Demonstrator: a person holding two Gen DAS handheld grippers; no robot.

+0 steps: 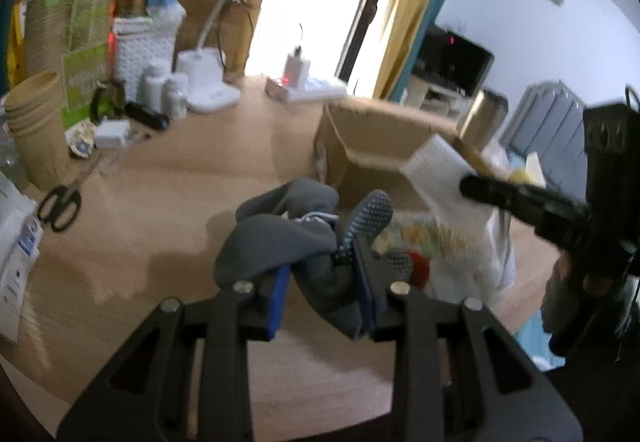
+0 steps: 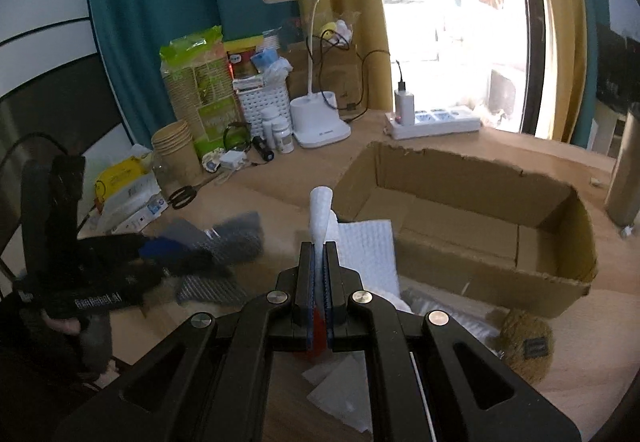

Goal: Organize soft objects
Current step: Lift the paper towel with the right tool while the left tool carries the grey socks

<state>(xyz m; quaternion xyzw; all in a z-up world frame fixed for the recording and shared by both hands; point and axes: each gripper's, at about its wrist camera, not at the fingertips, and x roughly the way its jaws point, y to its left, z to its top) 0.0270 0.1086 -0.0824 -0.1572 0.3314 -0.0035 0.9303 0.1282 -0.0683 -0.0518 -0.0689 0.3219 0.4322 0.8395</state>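
Left gripper (image 1: 324, 282) pinches a grey sock (image 1: 276, 238) above the table (image 1: 160, 202); right gripper (image 2: 319, 274) clamps a white sock (image 2: 320, 214) beside the cardboard box (image 2: 460, 218).

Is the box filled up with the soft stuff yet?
Not yet. The cardboard box looks empty. The left gripper holds a grey sock, the right gripper a white cloth. A brown plush toy still lies on the table.
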